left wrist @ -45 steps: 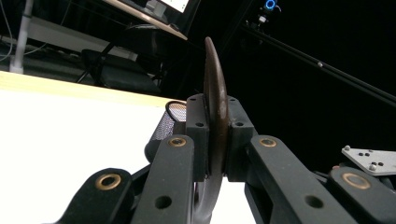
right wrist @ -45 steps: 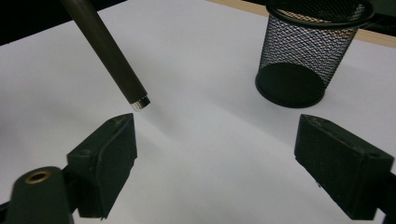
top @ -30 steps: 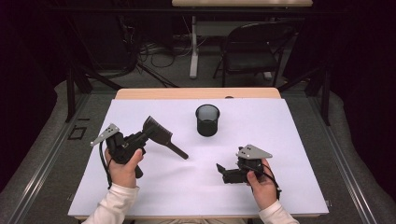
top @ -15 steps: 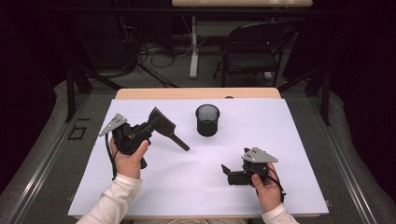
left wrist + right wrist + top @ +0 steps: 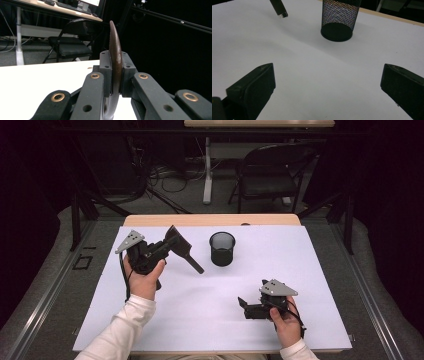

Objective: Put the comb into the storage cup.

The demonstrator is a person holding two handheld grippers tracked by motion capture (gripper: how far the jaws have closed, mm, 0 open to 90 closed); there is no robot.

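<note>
The right gripper (image 5: 245, 306) sits lowest on the table (image 5: 310, 270), well in front of the cup (image 5: 222, 248) and a little to its right, held in the right hand (image 5: 286, 320). Its jaws stand wide apart with nothing between them; in the right gripper view they frame bare white table, with the cup upright beyond them.

Farther up, to the left of the cup, the left hand (image 5: 145, 277) holds the left gripper (image 5: 172, 242) raised off the table. Its jaws are clamped on the blade of a spatula (image 5: 182, 251) (a dark, flat tool with a long handle). In the left gripper view the blade (image 5: 115, 57) stands on edge between the two pads (image 5: 106, 70), rising above them. From the high view the handle runs down and right from the blade, its end stopping just left of the cup and apart from it. The same handle tip (image 5: 279, 9) shows at the top of the right gripper view, hanging over the table left of the cup, its shadow beneath it.

The cup is black mesh, open at the top, standing near the table's far edge.

Beyond the table stands a dark chair (image 5: 270, 175).
</note>
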